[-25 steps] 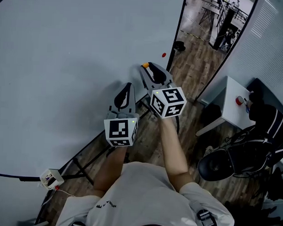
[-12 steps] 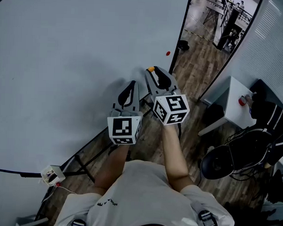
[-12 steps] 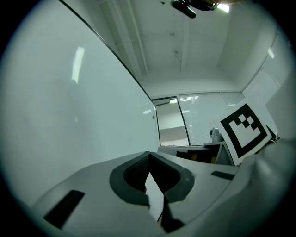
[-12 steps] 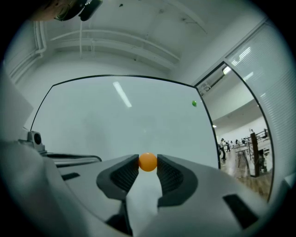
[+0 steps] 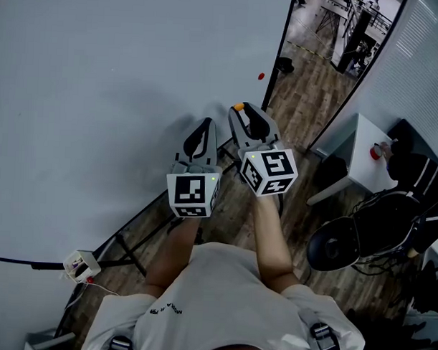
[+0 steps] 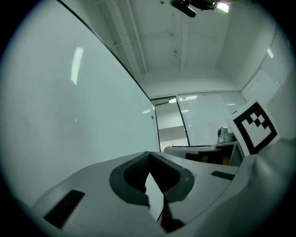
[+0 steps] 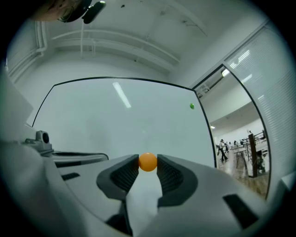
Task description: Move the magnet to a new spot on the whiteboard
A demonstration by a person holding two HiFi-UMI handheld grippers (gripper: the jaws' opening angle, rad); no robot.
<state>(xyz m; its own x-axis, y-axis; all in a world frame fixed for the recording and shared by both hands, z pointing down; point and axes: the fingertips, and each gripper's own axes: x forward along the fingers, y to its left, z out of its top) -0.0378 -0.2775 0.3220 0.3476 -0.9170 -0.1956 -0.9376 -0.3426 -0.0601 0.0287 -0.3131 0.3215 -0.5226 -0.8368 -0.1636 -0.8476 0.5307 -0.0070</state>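
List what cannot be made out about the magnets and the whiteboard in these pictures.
- Whether the orange magnet touches the whiteboard: in the head view the right gripper covers the contact; the right gripper view gives no depth.
- Red dot on the whiteboard: too small in the head view to tell its shape.
- Green dot: tiny in the right gripper view.
- Whiteboard's left side: cut off by the head view's edge.
- Box on the floor: too small to identify.

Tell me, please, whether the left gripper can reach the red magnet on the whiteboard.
Probably not directly: the right gripper, shut on the orange magnet, sits between the left gripper and the red magnet.
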